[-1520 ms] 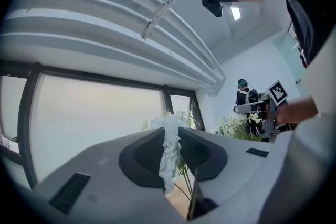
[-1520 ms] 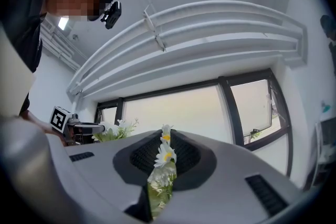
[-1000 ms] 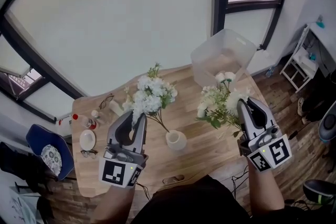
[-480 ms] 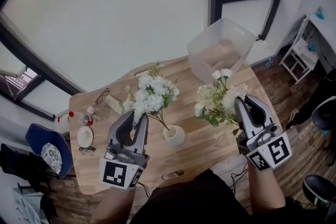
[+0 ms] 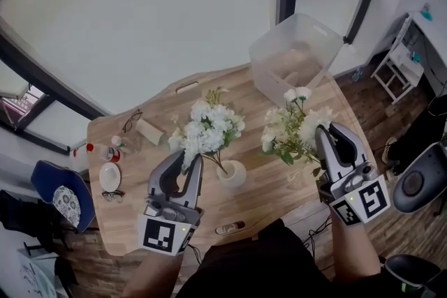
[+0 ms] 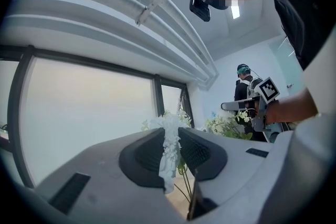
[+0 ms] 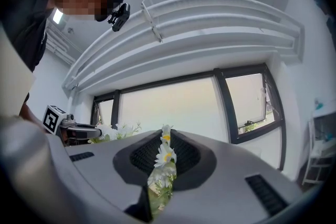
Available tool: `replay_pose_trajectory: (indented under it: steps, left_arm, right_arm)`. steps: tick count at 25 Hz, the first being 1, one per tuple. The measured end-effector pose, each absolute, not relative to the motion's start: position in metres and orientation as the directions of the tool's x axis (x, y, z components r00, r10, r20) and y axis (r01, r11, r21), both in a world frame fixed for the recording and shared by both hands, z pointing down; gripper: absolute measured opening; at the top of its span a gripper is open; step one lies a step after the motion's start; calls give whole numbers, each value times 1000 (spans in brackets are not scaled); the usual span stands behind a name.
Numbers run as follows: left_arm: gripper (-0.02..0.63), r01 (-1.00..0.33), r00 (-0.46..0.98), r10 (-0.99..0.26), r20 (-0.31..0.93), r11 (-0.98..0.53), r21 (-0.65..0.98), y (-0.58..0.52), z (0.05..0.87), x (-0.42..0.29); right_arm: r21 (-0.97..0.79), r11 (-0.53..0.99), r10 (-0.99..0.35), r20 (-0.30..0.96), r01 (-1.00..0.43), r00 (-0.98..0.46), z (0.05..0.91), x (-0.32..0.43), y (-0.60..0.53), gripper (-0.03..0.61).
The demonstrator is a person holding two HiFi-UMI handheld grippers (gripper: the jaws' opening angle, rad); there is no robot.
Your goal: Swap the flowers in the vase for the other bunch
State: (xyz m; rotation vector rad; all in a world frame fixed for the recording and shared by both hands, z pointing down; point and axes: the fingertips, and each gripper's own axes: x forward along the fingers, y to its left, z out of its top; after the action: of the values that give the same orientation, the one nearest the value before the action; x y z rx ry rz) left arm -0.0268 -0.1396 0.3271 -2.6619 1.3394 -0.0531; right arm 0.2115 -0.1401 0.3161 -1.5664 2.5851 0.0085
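White blossoms [image 5: 209, 132] are clamped in the left gripper [image 5: 187, 162], just left of the vase [image 5: 232, 174], and their stems reach its mouth. The daisy bunch [image 5: 293, 129] is pinched in the right gripper [image 5: 327, 130] and kept clear, right of the vase, probably to leave room. Since a second ago the left gripper has been lowered slightly, while the right is unchanged.

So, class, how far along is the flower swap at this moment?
Done: both bunches are off the table, and the daisy bunch is clear of the vase, clamped in the right hand-held gripper. In hand: the left hand-held gripper grips the white bunch, whose stems reach the vase mouth; whether they are inside is unclear. Left: seat one bunch in the vase and lay the other down.
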Motion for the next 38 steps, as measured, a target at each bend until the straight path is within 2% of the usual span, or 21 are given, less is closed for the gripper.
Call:
replay_pose_trajectory:
  steps: [8, 16, 38]
  left_arm:
    - [75, -786, 610, -793, -16, -602, -142, -142, 358, -26]
    - [75, -787, 611, -791, 45, -612, -72, -146, 403, -36]
    - [75, -771, 608, -783, 130, -622, -138, -131, 463, -11]
  right_arm:
    - [-75, 445, -895, -83, -893, -439, 337, 211, -145, 63]
    - [-88, 437, -899, -9, -895, -438, 376, 190, -151, 63]
    - [-134, 425, -903, 10, -895, -430, 407, 196, -156, 61]
